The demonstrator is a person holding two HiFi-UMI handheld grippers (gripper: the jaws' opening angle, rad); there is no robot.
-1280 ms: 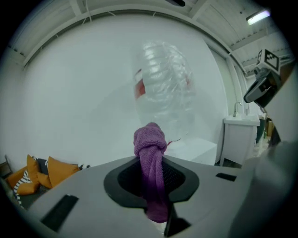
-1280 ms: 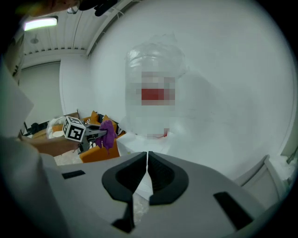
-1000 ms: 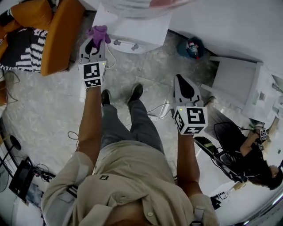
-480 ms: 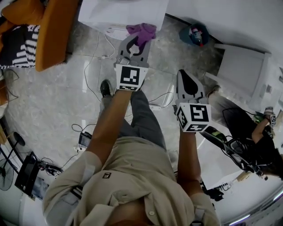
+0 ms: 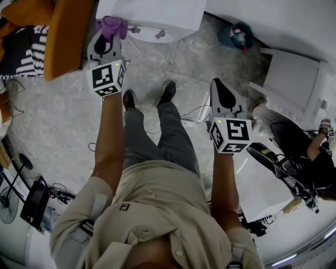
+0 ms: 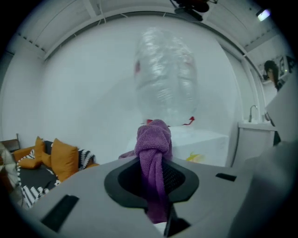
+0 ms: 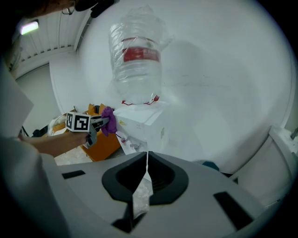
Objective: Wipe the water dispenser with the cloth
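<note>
The purple cloth (image 6: pixel 153 142) is bunching into a knot-like wad between the jaws of the left gripper (image 6: pixel 154 162), which are pinching it, with one tail hanging down through the jaw opening. In the head view the cloth (image 5: pixel 113 26) is sitting at the left front corner of the white water dispenser (image 5: pixel 157 13). The right gripper view is showing it (image 7: pixel 108 120) just beside the dispenser's top corner (image 7: pixel 139 122), and whether it is touching cannot be told. The clear bottle (image 7: pixel 137 60) with a red label is standing upside down on the dispenser. From the left gripper view it (image 6: pixel 165 74) is looming above and behind the cloth.

The left gripper (image 5: pixel 107 38) is reaching forward on an outstretched arm. The right gripper (image 5: pixel 220 94) is hanging well apart from the dispenser, over the floor to the person's right. Its jaws are pressing together at the tips (image 7: pixel 147 158) with nothing between them.

The person's two dark shoes (image 5: pixel 127 99) are planting on the pale stone floor in front of the dispenser. An orange sofa (image 5: pixel 68 37) with a black-and-white striped cushion (image 5: pixel 23 52) is standing to the left. A blue bin (image 5: pixel 236 37) and a white cabinet (image 5: pixel 294 79) are sitting to the right.
</note>
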